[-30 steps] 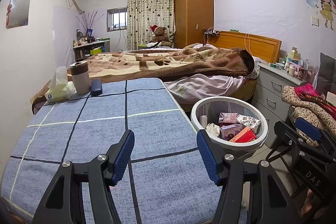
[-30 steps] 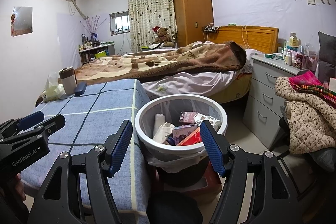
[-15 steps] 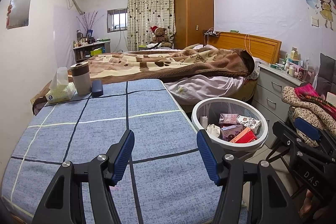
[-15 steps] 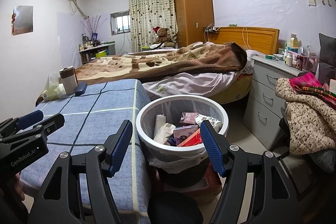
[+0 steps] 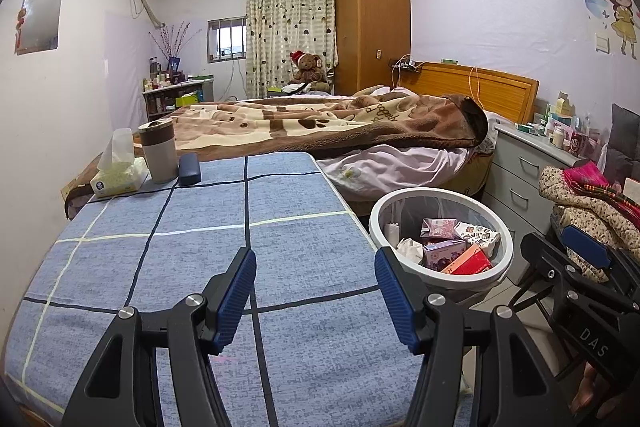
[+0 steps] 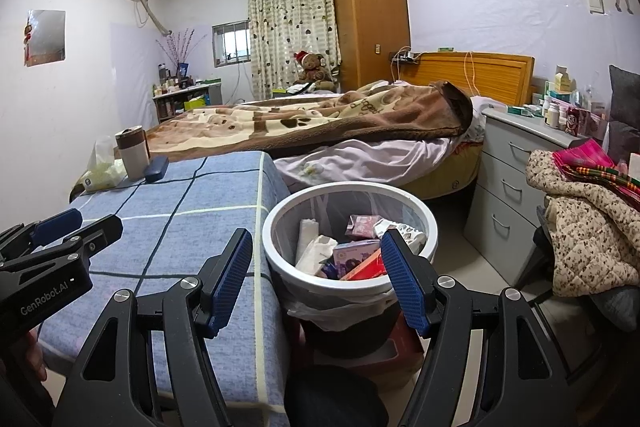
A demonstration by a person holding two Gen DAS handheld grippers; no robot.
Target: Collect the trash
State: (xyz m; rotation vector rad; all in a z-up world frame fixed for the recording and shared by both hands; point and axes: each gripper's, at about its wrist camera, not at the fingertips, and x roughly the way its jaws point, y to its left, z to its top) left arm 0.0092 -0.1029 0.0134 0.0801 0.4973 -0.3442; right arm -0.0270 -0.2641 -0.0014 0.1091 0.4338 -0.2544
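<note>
The trash bin [image 6: 280,227] stood upright on the floor, mouth up, just right of the table [image 5: 200,247], holding cartons [image 5: 442,251] and tissue [image 6: 316,251]. The left gripper [image 5: 315,291] hung over the table, the right gripper [image 6: 316,277] before the bin, both spread apart and empty.

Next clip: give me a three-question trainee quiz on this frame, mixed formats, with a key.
1. True or false: the left claw holds a box.
2. Where does the bin stand relative to the table? A) on it B) on the floor beside it C) under it
3. Fill in: on the table's far corner, beside the cup and dark case, sits a box of ____.

Key: 1 false, both claws are open and empty (right claw); 2 B; 3 tissues.
</note>
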